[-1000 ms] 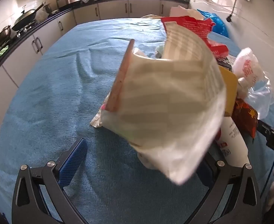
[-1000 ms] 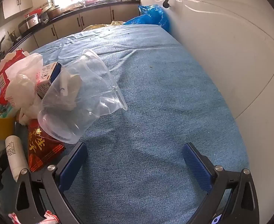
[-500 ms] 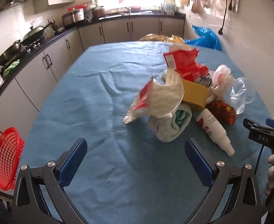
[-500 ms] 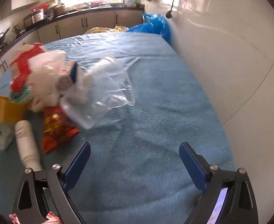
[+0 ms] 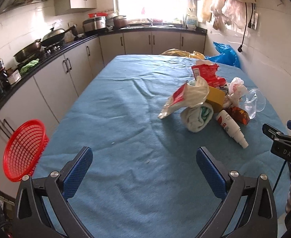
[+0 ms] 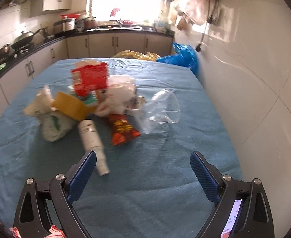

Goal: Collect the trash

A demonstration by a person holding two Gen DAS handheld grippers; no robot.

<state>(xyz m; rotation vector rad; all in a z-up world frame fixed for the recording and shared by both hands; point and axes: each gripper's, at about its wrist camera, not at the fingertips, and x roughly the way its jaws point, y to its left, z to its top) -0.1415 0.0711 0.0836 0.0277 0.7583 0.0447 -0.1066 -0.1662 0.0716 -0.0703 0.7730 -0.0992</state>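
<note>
The trash (image 5: pixel 208 103) lay heaped on the right side of the blue table (image 5: pixel 125 119), a white bottle (image 6: pixel 91 136) nearest. Both grippers, left (image 5: pixel 144 170) and right (image 6: pixel 143 171), hovered spread and empty. A red basket (image 5: pixel 24 150) hung off the left edge.

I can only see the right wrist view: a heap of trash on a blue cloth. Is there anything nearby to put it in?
Observer: Yes. A red basket sits tilted at the table's left edge, with its opening facing the left camera.
Operator: And the other tool, is it carrying something?
Observer: No. The left tool is open and empty, over bare blue cloth short of the heap.
</note>
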